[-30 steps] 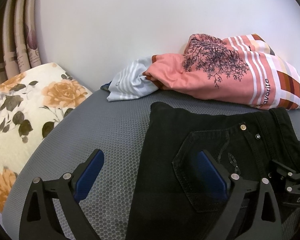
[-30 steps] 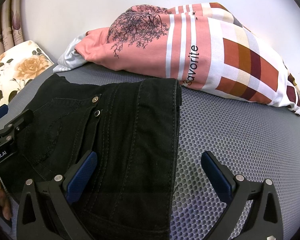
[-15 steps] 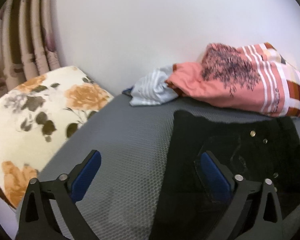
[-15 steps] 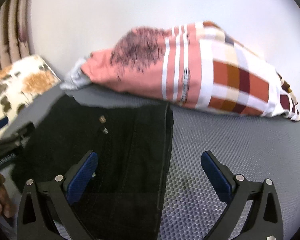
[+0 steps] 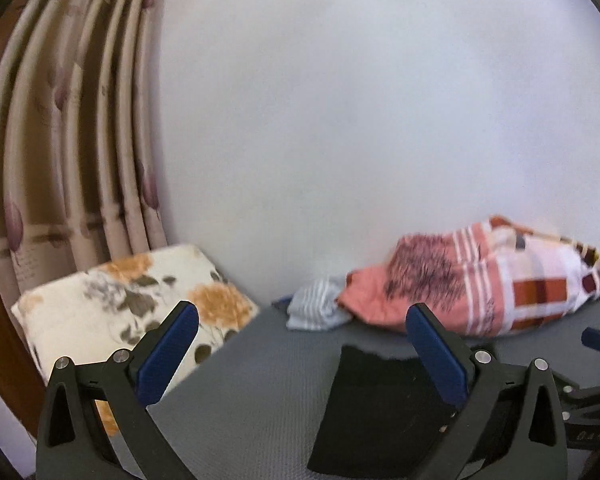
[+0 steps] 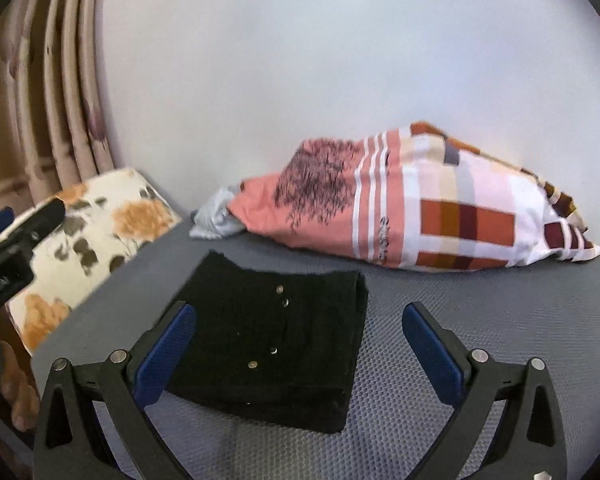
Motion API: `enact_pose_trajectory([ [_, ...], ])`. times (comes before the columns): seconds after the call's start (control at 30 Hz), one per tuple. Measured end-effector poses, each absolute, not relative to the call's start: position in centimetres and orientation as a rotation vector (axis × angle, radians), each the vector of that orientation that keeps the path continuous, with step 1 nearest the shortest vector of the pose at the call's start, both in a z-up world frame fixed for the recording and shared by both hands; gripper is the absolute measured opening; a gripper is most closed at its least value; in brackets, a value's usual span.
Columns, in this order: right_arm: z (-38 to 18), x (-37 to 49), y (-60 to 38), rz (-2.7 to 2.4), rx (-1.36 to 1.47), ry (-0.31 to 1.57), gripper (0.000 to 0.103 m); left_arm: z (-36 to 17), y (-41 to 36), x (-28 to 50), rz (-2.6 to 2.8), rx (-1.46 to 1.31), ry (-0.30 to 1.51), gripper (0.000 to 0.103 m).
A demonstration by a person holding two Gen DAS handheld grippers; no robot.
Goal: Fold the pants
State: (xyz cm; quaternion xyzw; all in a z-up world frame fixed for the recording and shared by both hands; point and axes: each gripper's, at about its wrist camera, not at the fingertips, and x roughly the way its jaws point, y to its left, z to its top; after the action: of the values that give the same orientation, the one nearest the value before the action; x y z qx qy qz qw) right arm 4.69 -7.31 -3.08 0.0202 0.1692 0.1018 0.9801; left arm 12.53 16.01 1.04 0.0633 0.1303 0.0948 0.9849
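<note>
Blue pads line the fingers [image 5: 168, 356] of the left gripper [image 5: 300, 354]; its jaws are opening, already wide, with nothing between them. The right gripper [image 6: 296, 354] also has its fingers spread apart and empty. Below and ahead of both, the black pants [image 6: 276, 344] lie in a compact folded rectangle on the grey mesh bed surface [image 6: 480, 312], rivets facing up, touched by neither tool. Beyond them a pink patterned pillow [image 6: 420, 216] rests against the wall, and a floral cushion [image 5: 132, 308] sits off to the left. The fold looks finished. The likely risk is a low fingertip catching the near edge of the stack and dragging the top layer open, or the thick denim springing loose unaided
</note>
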Motion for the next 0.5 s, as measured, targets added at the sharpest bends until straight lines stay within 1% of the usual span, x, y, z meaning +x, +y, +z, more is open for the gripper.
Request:
enact_pose_trajectory([
  [0.13,-1.3,2.4,-8.3,0.196,0.053,0.297,0.103,2.7,15.3,10.6,0.186,0.085,0.248,0.103],
  [0.23,-0.6,1.4,-8.7,0.198,0.063,0.292,0.103,3.2,14.9,10.1,0.128,0.052,0.301,0.103],
  [0.5,-1.0,-0.3,-8.1,0.199,0.032,0.317,0.103,2.2,14.2,9.4,0.092,0.051,0.382,0.103],
])
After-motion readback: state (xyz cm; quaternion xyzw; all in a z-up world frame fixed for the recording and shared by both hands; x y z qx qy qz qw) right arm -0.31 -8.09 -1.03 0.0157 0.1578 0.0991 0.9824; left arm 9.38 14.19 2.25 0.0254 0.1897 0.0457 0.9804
